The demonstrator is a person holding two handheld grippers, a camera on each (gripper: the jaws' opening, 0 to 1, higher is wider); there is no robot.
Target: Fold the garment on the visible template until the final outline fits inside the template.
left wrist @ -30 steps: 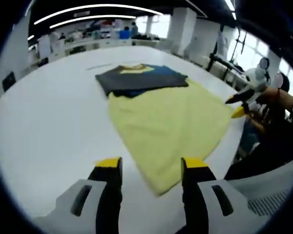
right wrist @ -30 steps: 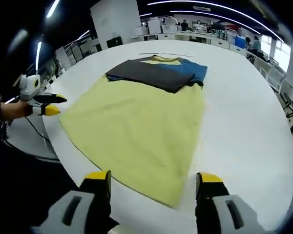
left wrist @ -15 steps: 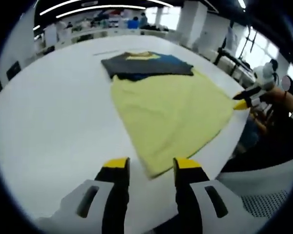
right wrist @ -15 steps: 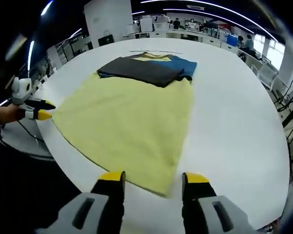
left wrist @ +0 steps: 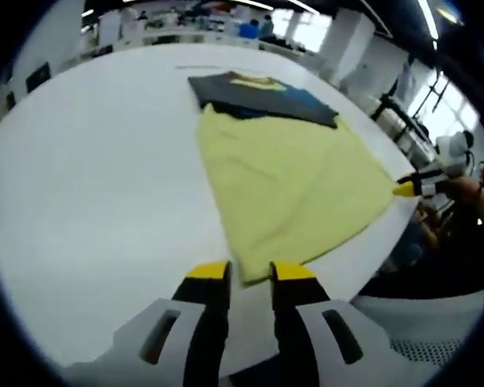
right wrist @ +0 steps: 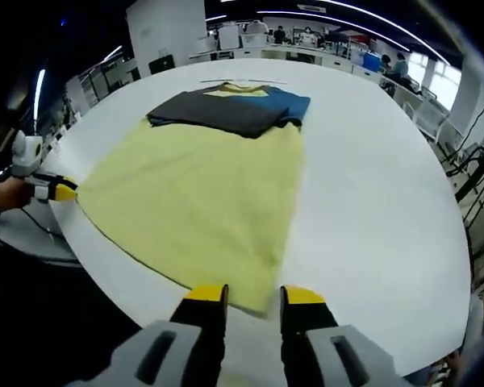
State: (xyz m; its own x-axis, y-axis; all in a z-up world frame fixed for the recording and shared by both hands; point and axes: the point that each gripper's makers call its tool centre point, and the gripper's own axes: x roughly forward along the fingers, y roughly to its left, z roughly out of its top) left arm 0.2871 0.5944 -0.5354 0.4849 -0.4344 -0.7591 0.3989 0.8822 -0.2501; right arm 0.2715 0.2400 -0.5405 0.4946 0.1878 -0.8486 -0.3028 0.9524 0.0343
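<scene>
A yellow garment (left wrist: pixel 290 185) (right wrist: pixel 202 193) lies spread flat on the white table (left wrist: pixel 89 161) (right wrist: pixel 371 185). A dark grey and blue cloth (left wrist: pixel 258 93) (right wrist: pixel 226 109) covers its far end. My left gripper (left wrist: pixel 250 274) is at the near left hem corner, with its jaws drawn in on the cloth. From the right gripper view the left gripper (right wrist: pixel 60 192) looks shut on that corner at the table edge. My right gripper (right wrist: pixel 254 297) holds the other hem corner between its narrowed jaws. It appears in the left gripper view as the right gripper (left wrist: pixel 407 190), pinched on the fabric.
The table's curved near edge runs just under both hem corners. A person (left wrist: pixel 468 201) stands beside that edge, a hand (right wrist: pixel 8 195) on the left gripper. A mesh chair (left wrist: pixel 436 339) is close by. Desks and people fill the far background.
Both grippers' jaws narrowed from wide open onto the yellow garment's hem corners. Both cameras came in lower and closer to the table edge.
</scene>
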